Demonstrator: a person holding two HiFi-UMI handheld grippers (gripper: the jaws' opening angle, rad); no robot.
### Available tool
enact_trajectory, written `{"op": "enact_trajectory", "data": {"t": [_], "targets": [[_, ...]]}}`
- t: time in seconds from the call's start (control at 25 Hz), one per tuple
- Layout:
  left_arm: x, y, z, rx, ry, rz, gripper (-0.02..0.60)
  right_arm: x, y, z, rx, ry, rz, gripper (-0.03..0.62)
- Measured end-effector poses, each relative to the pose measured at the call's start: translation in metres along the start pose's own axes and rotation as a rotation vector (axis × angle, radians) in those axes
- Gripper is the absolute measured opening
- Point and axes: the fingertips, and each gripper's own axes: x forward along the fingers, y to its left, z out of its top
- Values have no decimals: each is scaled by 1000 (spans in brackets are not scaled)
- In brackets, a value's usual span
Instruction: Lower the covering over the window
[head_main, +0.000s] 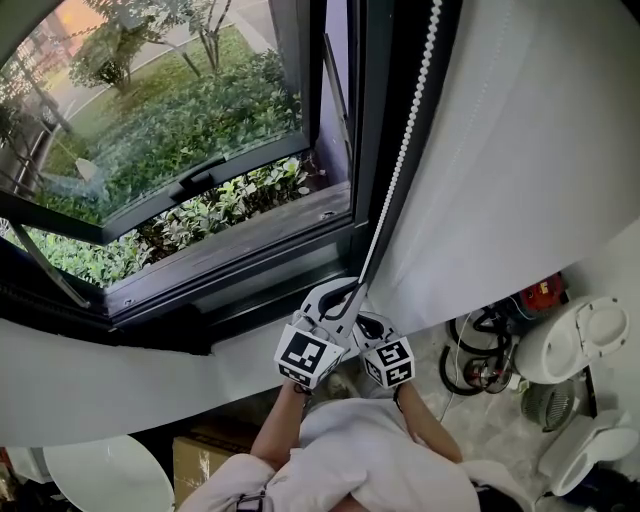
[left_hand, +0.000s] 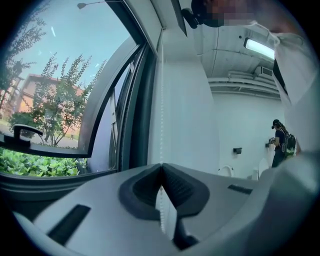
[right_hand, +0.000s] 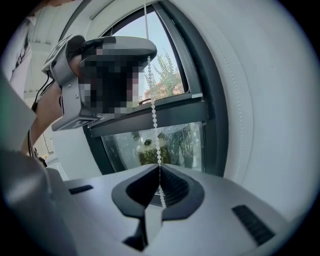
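With left tongs (left_hand: 161, 170) and right tongs (right_hand: 159, 172) both pinched shut on the bead chain (head_main: 405, 150) rising above them, the window (head_main: 150, 130) beyond looks uncovered and the white covering (head_main: 520, 150) sits to their right, so the lowering seems mostly ahead.

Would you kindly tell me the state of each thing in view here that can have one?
window, open, sash tilted outward
blind, not covering the open pane
chain, runs straight, pinched by both tongs
left tongs, shut on chain
right tongs, shut on chain
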Motion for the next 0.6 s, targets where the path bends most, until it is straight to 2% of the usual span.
{"op": "enact_trajectory", "data": {"t": [0.24,0.48,0.6], "targets": [[1,2,-17,-8,26,9,14,-9,-1,8,-32,-22,-9,19],[1,2,-33,-22,49,19,14,-30,1,35,-67,-77,2,65],[0,5,-35,-28,43,29,14,-44,1,56,-84,-118,-9,67]]}}
